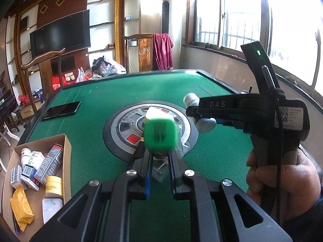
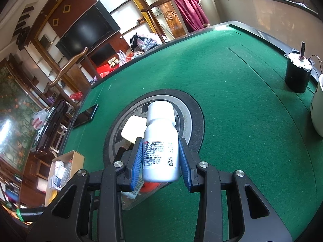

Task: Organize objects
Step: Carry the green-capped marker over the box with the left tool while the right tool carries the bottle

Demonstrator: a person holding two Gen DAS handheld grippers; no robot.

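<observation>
My left gripper (image 1: 159,151) is shut on a green square-capped item (image 1: 160,134), held above the green table's round centre panel (image 1: 121,129). My right gripper (image 2: 160,157) is shut on a white medicine bottle (image 2: 160,147) with a printed label and white cap, held above the same panel. In the left wrist view the right gripper (image 1: 193,112) shows at the right with the white bottle (image 1: 205,125) between its fingers. A cardboard box (image 1: 67,151) at the table's left front holds several medicine cartons, a yellow jar and a yellow packet.
A black phone (image 1: 61,110) lies at the table's left side. A black motor (image 2: 298,74) and a white container (image 2: 318,109) stand at the right edge. A clear wrapper (image 1: 182,147) and a clear plastic piece lie under the left gripper. Wooden chairs stand behind the table.
</observation>
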